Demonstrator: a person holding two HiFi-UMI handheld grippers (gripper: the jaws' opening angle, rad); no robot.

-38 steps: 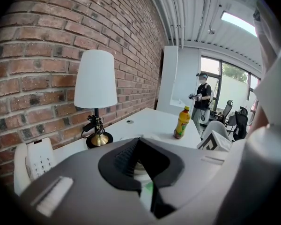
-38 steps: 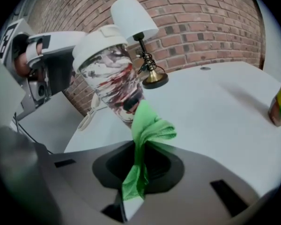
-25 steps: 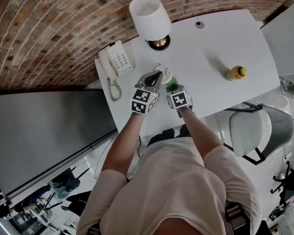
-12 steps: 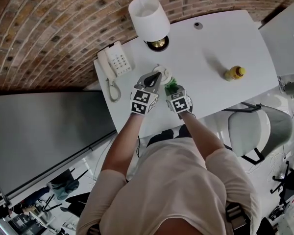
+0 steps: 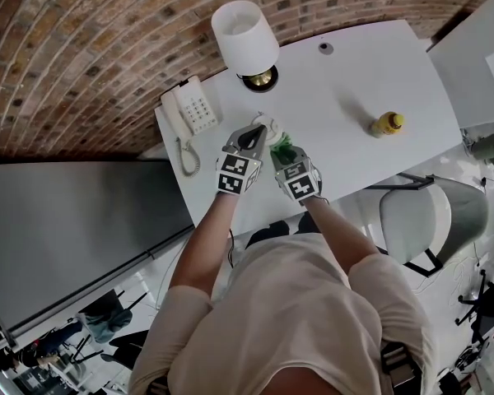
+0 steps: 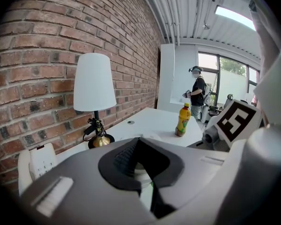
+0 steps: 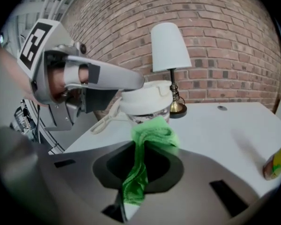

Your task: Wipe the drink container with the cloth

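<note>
Two holds | left hand-held gripper [image 6: 139, 161]: white-lidded container [image 7: 145, 100] | right hand-held gripper [image 7: 140, 167]: green cloth [image 7: 154, 132]

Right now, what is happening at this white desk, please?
A person stands at the white desk with a gripper in each hand. The left gripper is closed on the white-lidded drink container. The right gripper grips a green cloth, which is pressed against the container's side. A lamp, a telephone and a yellow bottle stand apart from them.
</note>
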